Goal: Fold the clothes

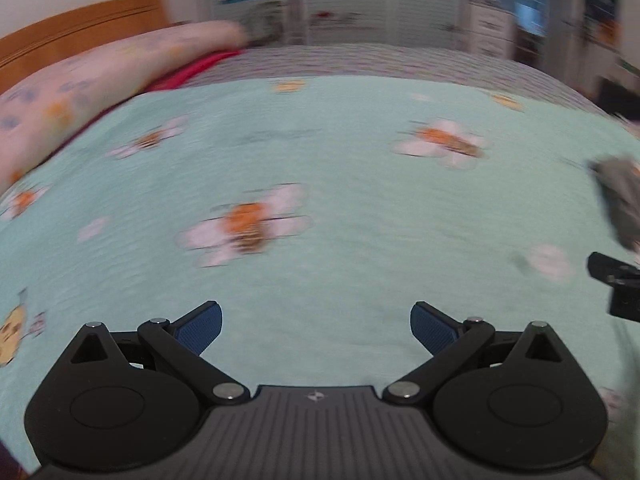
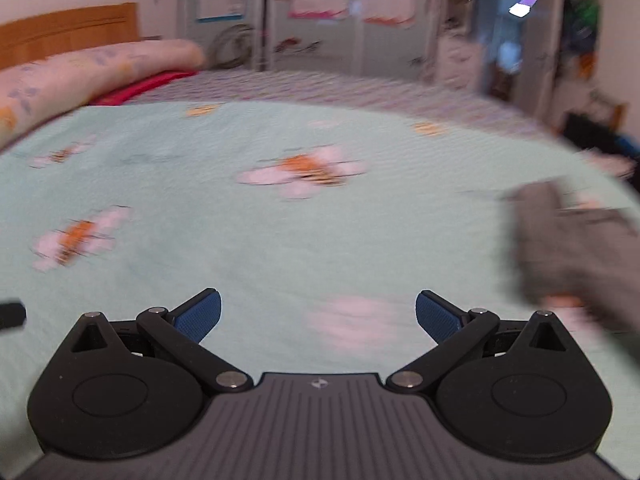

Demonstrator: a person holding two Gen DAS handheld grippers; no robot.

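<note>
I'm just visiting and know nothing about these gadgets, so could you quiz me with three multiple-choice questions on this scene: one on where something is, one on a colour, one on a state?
1. Where does the grey garment lie?
A. on the bed's right side
B. on the pillow
C. on the floor

2. What colour is the flowered bedspread?
A. red
B. pale green
C. black

3. How are the right gripper fingers?
A. shut
B. gripping cloth
C. spread apart, empty

Answers: 1 A, it shows at the right edge in both views. 2 B, mint cloth with white flowers. 3 C, bare bedspread shows between them.
</note>
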